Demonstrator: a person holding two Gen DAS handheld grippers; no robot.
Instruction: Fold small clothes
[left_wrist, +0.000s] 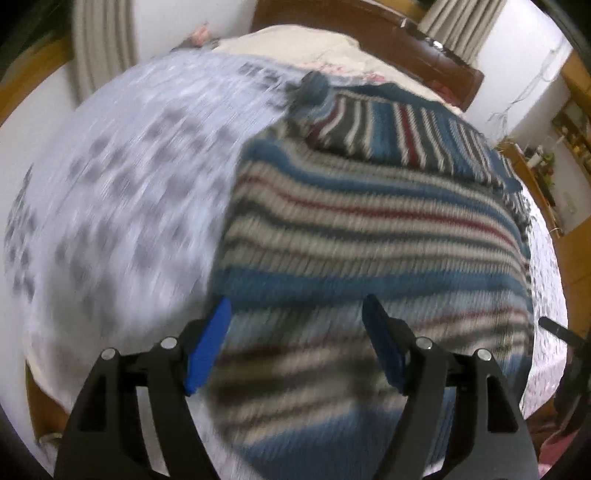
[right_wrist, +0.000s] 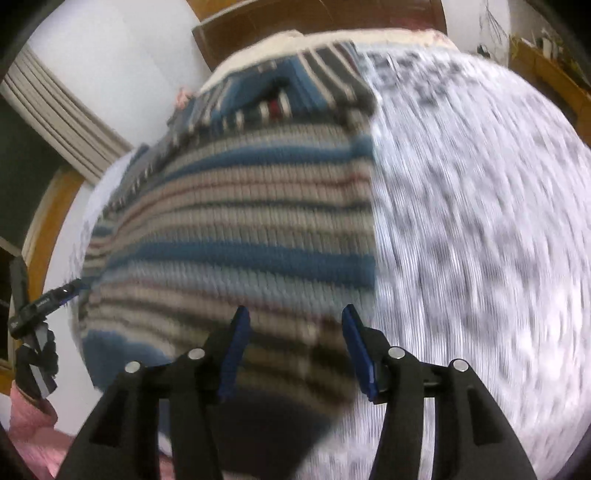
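Note:
A striped knit sweater, in blue, grey, cream and dark red bands, lies flat on a white bedspread with grey speckles. Its sleeves are folded across the top. My left gripper hovers open over the sweater's lower left part, nothing between its blue pads. In the right wrist view the same sweater fills the left half, its right edge straight against the bedspread. My right gripper is open above the sweater's lower right corner. Both views are motion-blurred.
A brown wooden headboard stands at the far end of the bed. Pink cloth lies at the near left edge. The other gripper's black body shows at the left. A wooden shelf stands to the right.

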